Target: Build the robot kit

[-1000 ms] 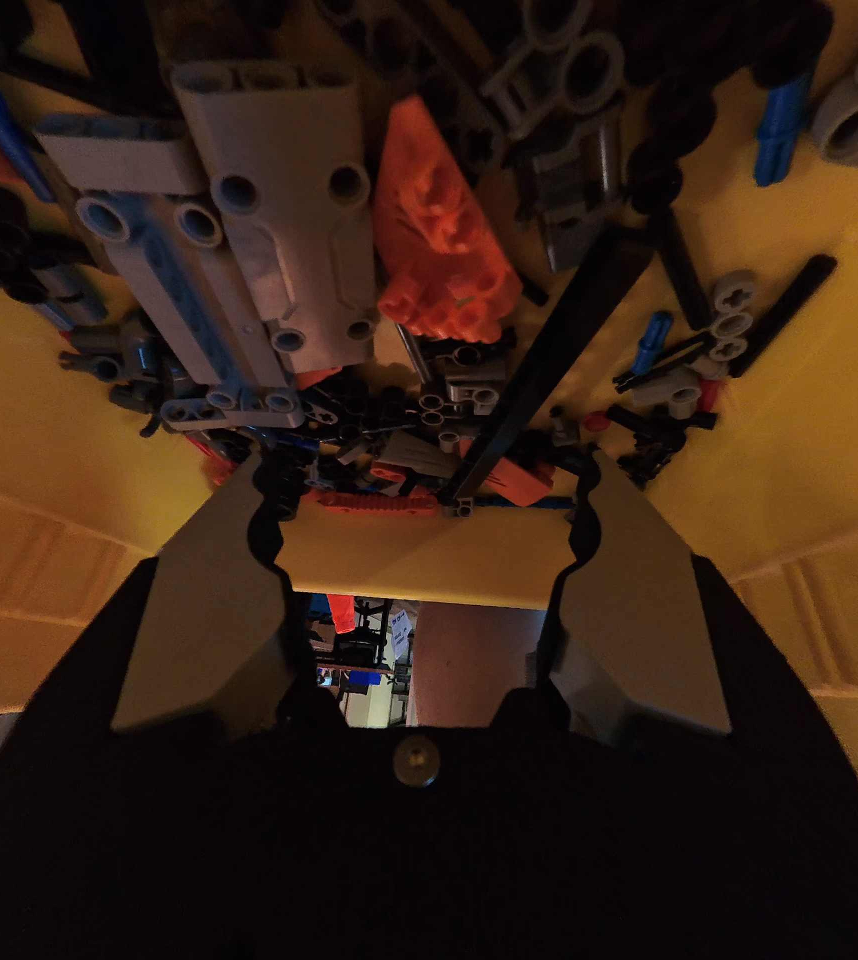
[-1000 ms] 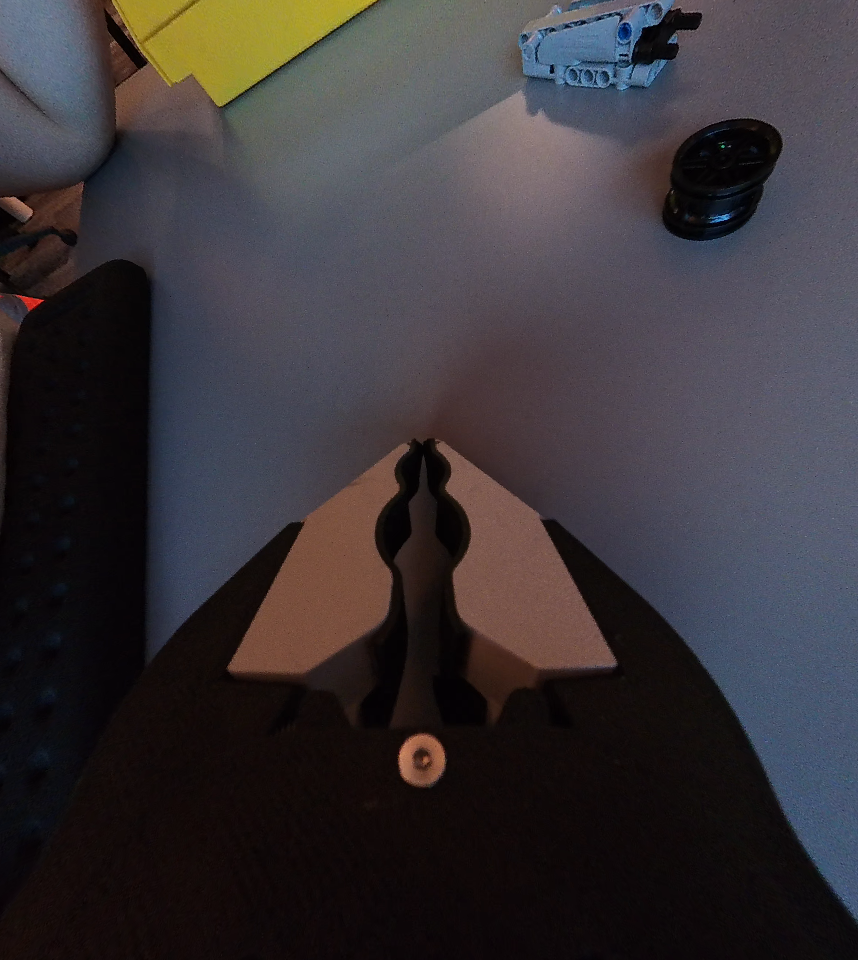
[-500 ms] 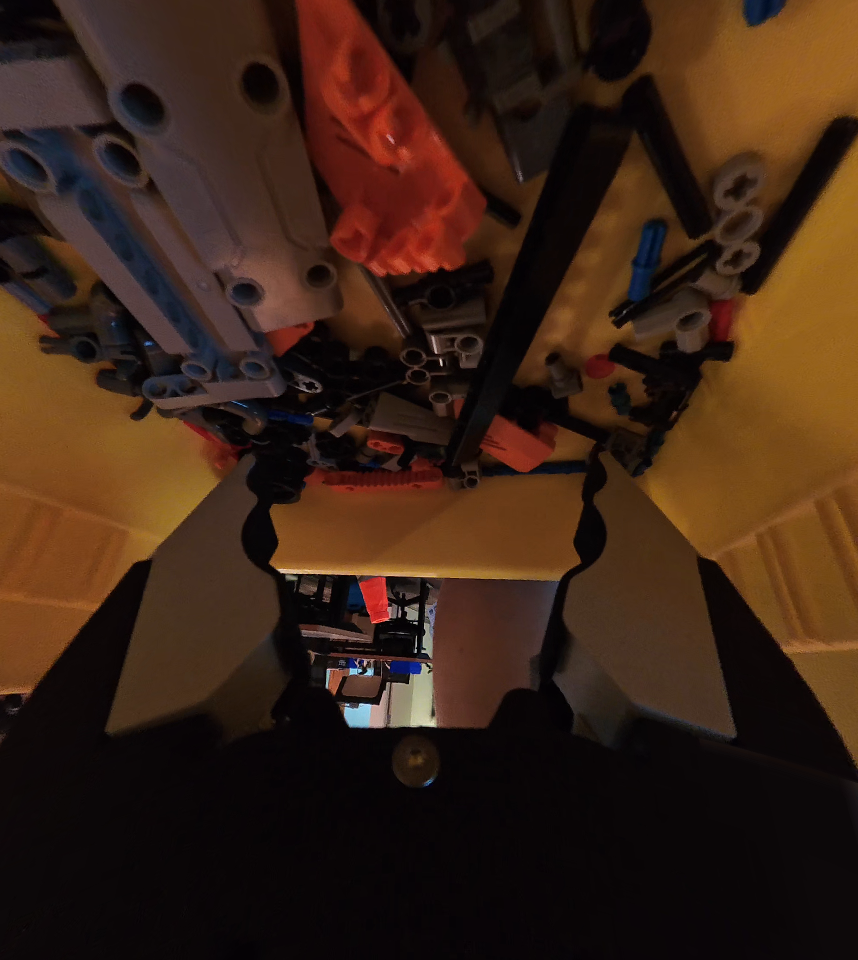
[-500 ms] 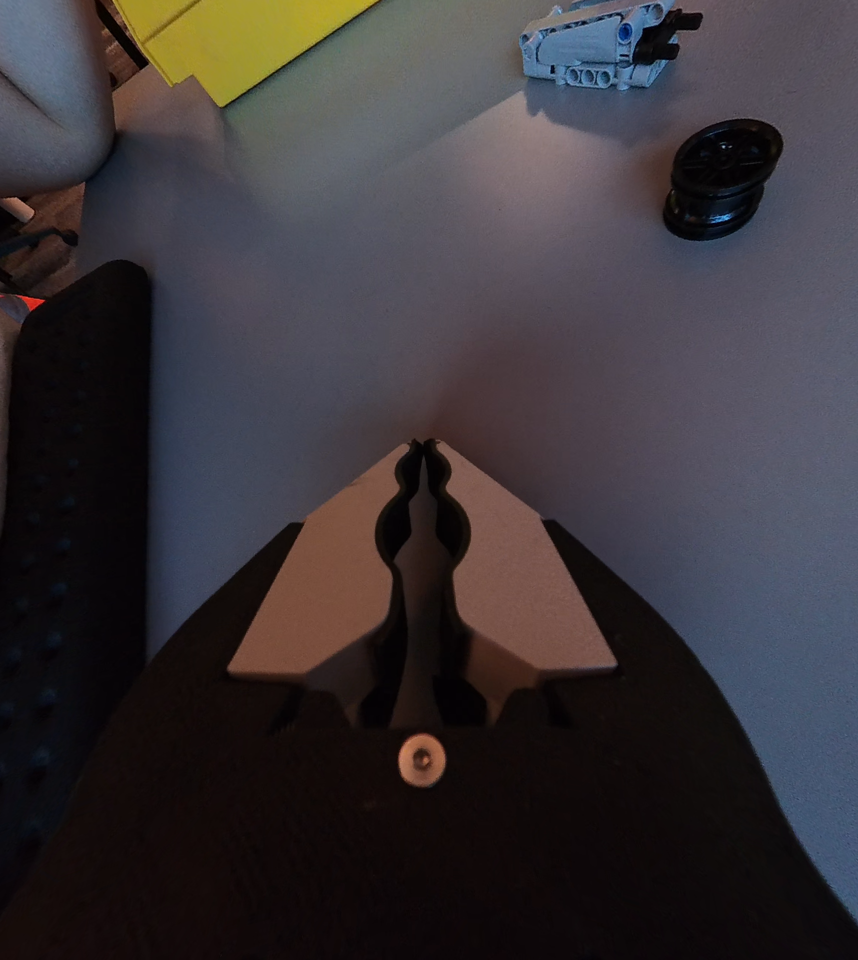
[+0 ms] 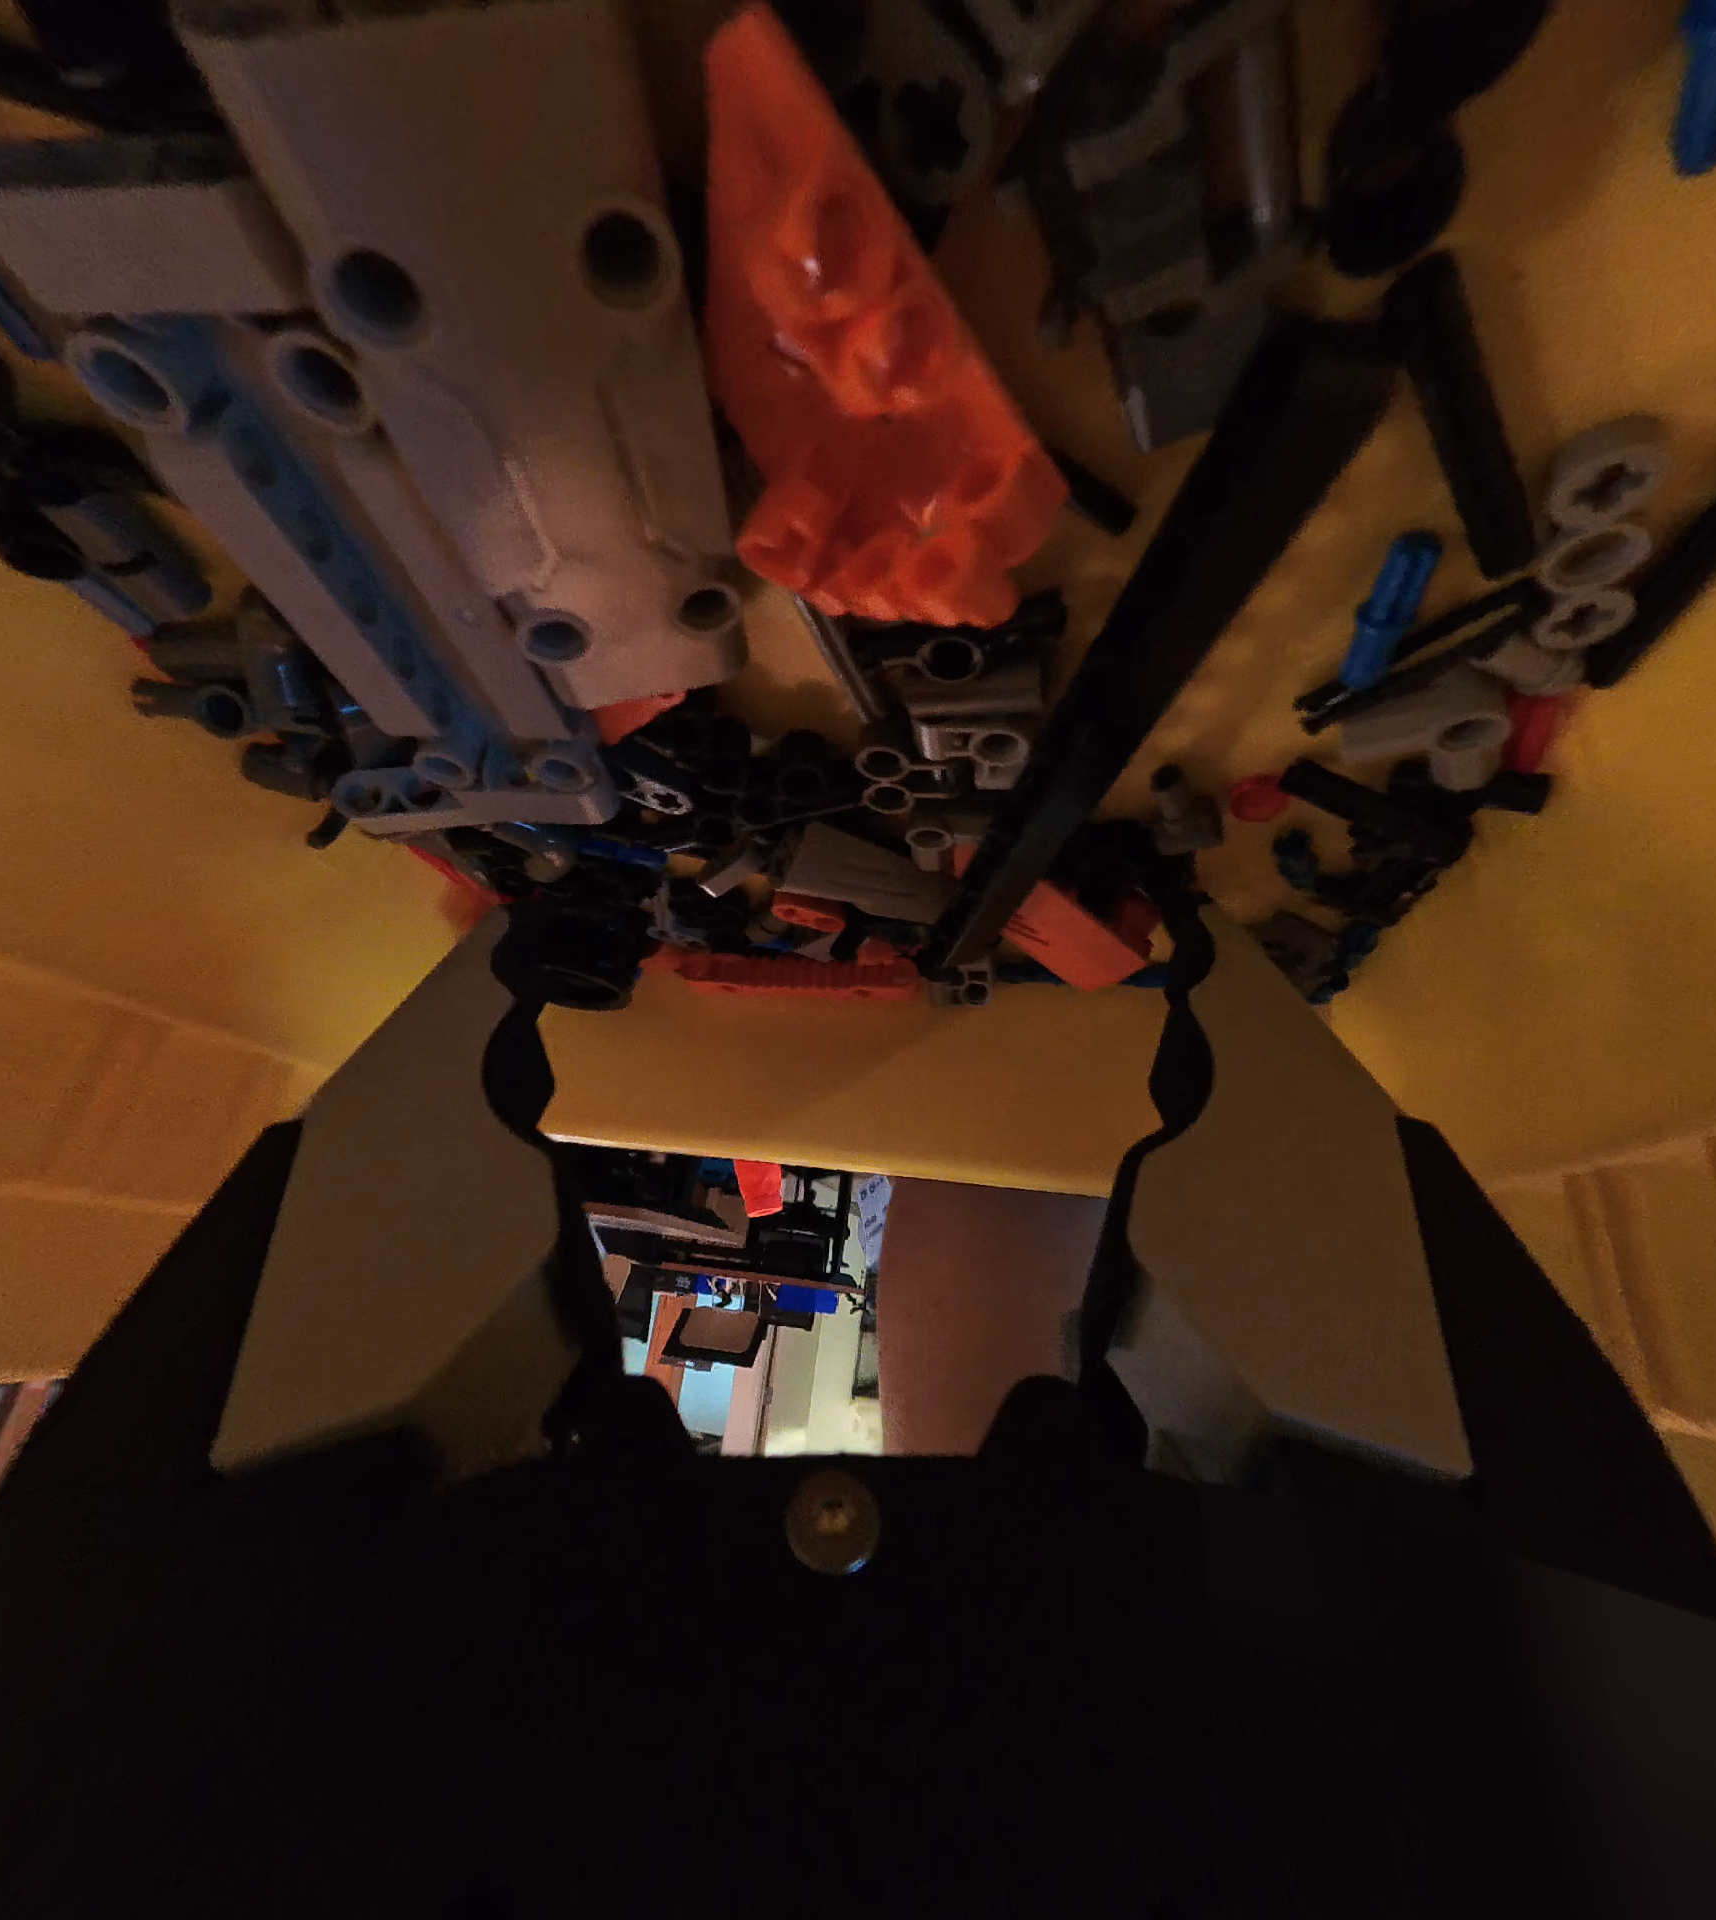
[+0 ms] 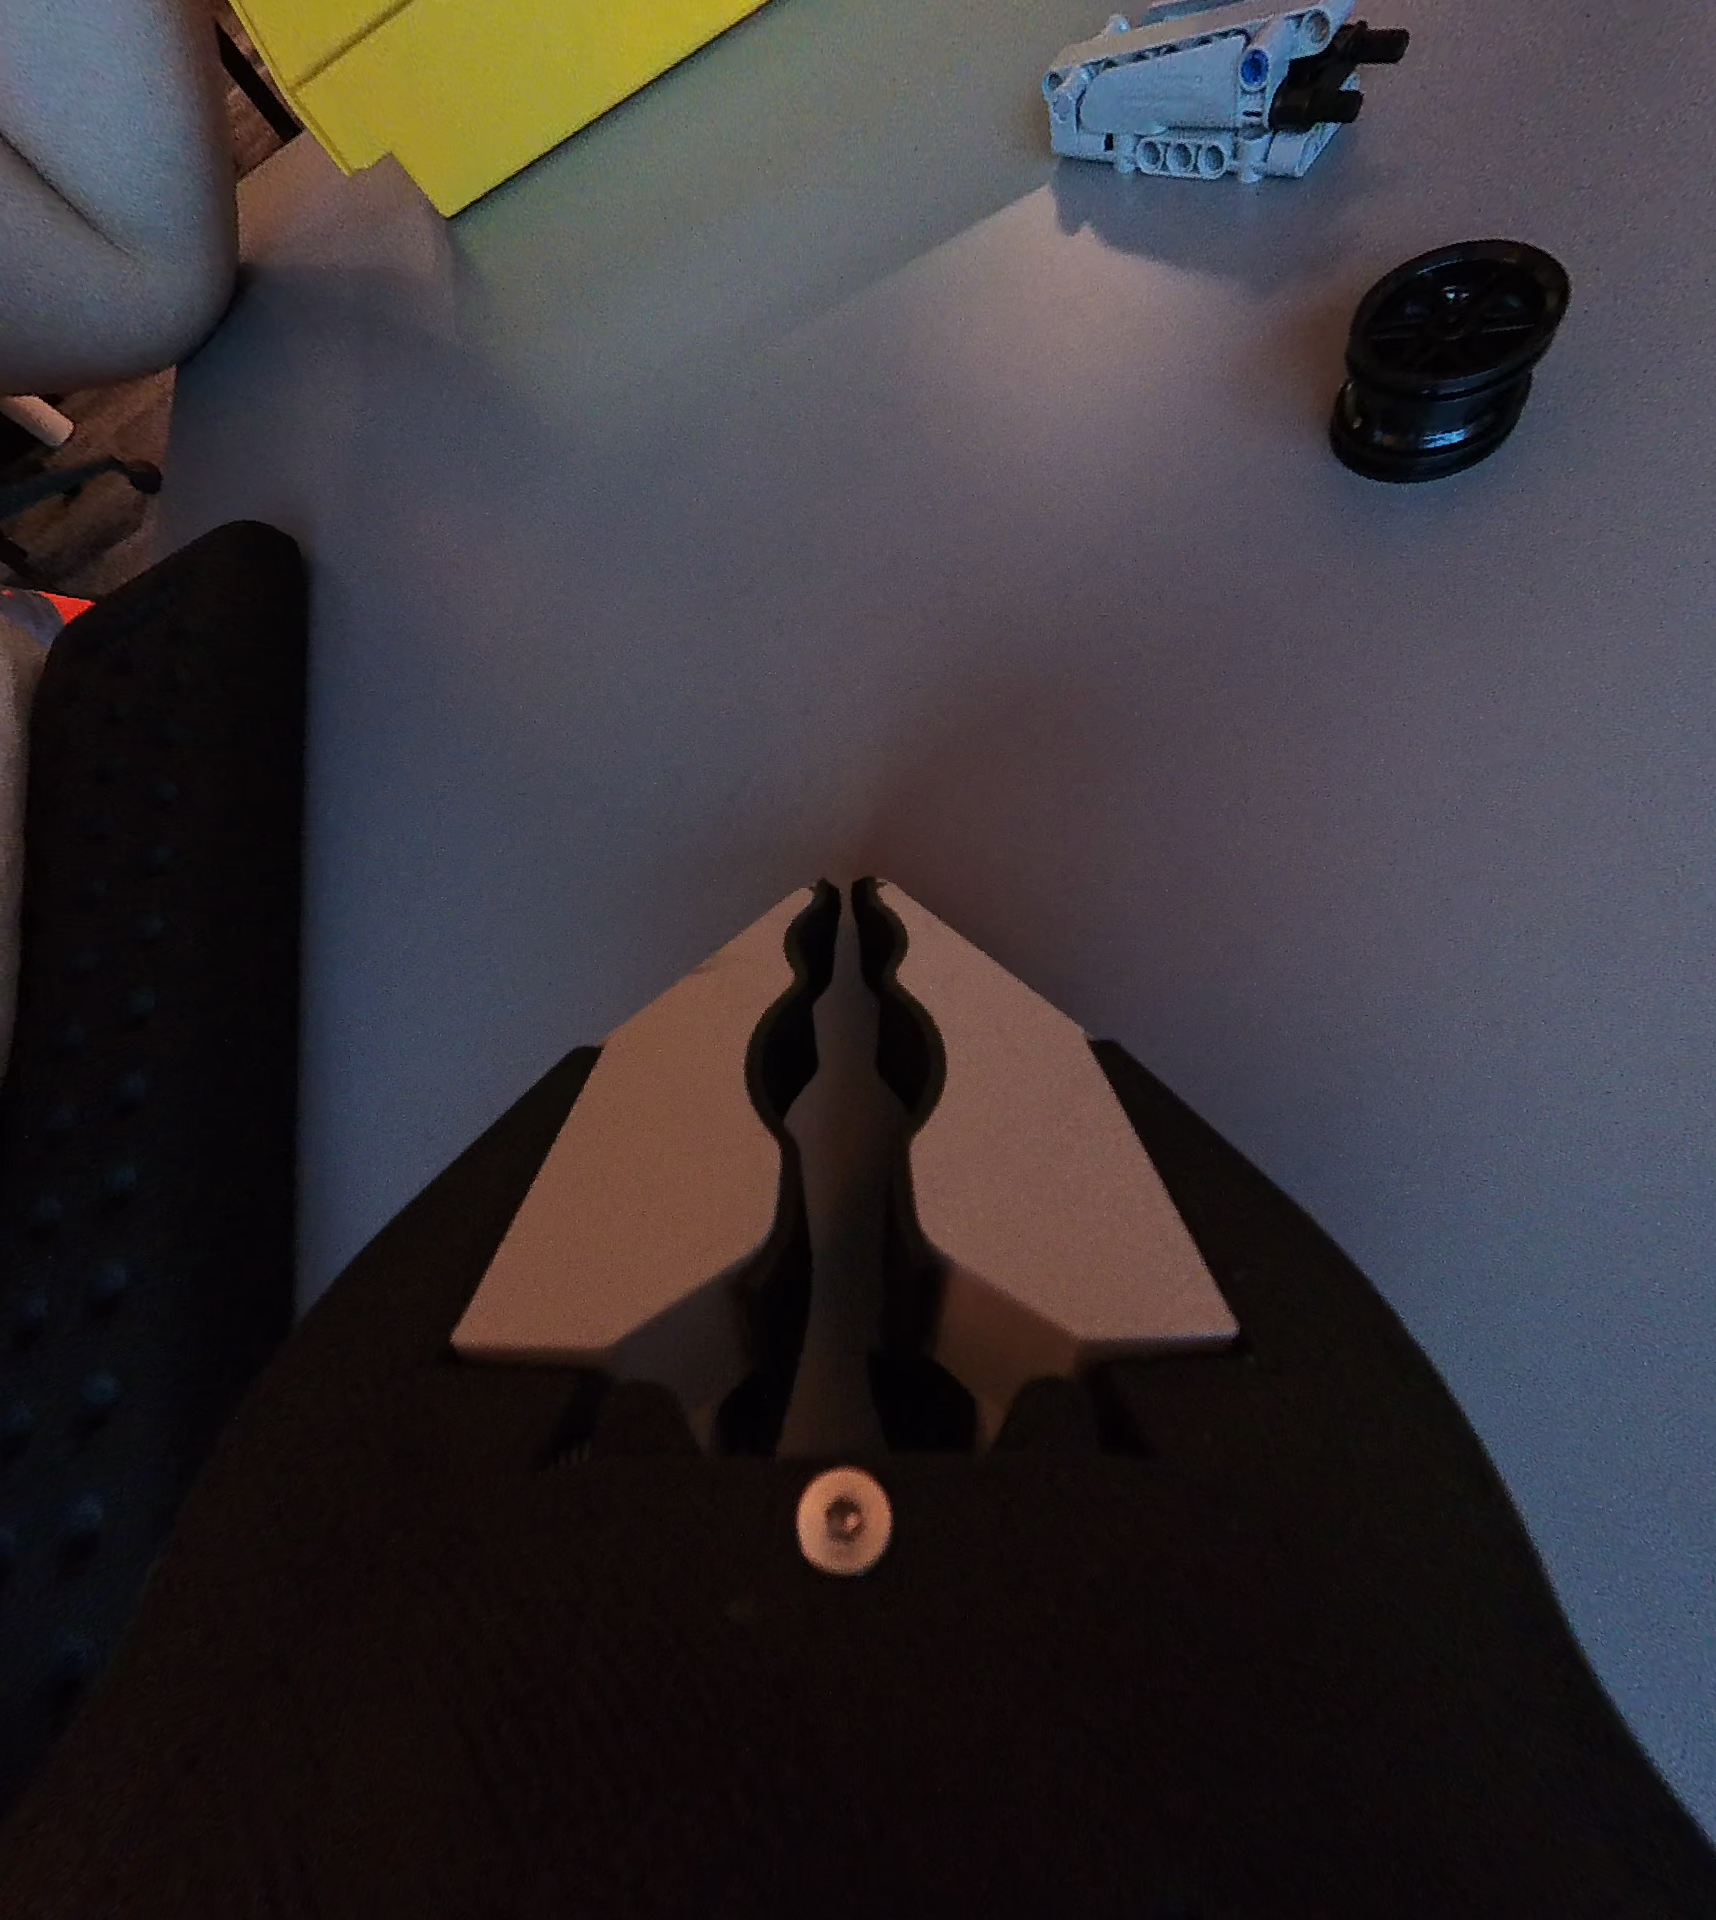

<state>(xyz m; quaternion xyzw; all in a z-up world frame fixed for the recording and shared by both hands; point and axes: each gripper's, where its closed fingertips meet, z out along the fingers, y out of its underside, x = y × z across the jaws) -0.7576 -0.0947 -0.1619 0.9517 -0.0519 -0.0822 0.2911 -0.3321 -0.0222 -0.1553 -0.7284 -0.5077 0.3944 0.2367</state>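
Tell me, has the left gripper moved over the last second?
Yes. The left gripper, jaws wide open, has pushed deeper into the yellow bin: the orange panel and grey panel lying there now loom larger and nearer.

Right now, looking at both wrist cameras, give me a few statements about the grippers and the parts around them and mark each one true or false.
1. The left gripper is open over a yellow bin of loose building parts. True.
2. The left gripper grips the orange panel. False: the panel lies among the parts, beyond the fingertips and apart from them.
3. The right gripper holds the black wheel. False: it is almost shut with nothing between its fingers, and the wheel lies apart on the grey table.
4. A grey block assembly sits on the table beyond the wheel. True.
5. A long black beam lies in the bin. True.
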